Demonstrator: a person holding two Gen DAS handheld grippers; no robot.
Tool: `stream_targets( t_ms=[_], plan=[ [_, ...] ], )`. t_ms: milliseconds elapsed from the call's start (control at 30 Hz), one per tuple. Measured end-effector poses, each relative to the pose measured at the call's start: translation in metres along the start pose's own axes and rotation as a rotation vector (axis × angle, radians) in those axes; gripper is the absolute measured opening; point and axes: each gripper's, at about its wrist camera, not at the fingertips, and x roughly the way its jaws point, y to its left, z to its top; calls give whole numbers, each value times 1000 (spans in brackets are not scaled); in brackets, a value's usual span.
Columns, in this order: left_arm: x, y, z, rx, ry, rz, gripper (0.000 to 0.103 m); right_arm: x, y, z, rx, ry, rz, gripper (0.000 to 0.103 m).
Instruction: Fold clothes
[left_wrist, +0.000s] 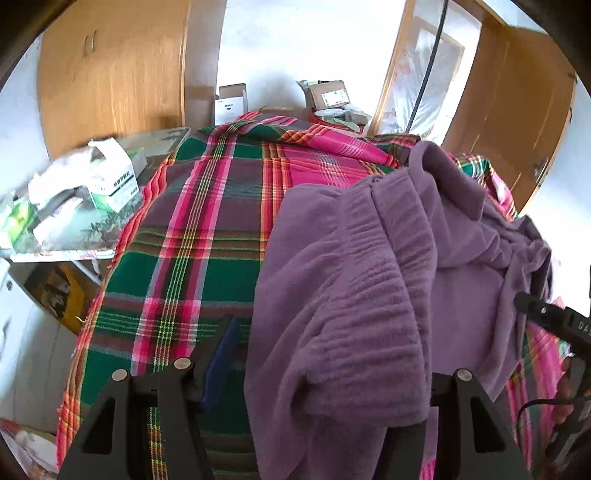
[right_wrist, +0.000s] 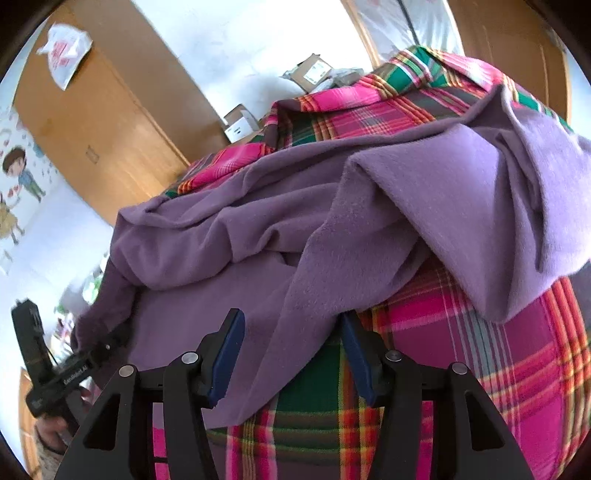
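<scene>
Both pairs of jaws stand spread apart: the right gripper (right_wrist: 291, 354) has a hanging flap of purple cloth between its blue pads without pinching it, and the left gripper (left_wrist: 325, 354) is released too — one blue finger (left_wrist: 221, 354) shows beside the cloth, the other is hidden under it. The plaid blanket (left_wrist: 207, 206), in pink, green and red, covers the whole work surface. On it lies the purple fleece garment (left_wrist: 343, 280), crumpled toward the right side, its gathered ribbed band draped over the left gripper's front. Behind stands a wooden wardrobe (left_wrist: 110, 74); cardboard boxes (left_wrist: 328, 94) sit at the blanket's far edge, and a green-and-white carton (left_wrist: 116, 184) rests on a side table to the left.
</scene>
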Motion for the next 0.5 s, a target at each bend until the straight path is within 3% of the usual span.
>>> stream_targets(
  t_ms=[167, 400, 467, 500],
  plan=[
    [1, -2, 0, -16, -3, 19, 59, 3, 11, 1, -83, 25, -58, 55],
    [0, 5, 3, -68, 10, -10, 59, 5, 8, 3, -41, 19, -68, 55],
    [2, 2, 4, -55, 19, 10, 59, 4, 6, 2, -32, 13, -78, 46],
    [2, -1, 4, -41, 23, 27, 59, 3, 5, 2, -31, 11, -98, 37]
  ],
)
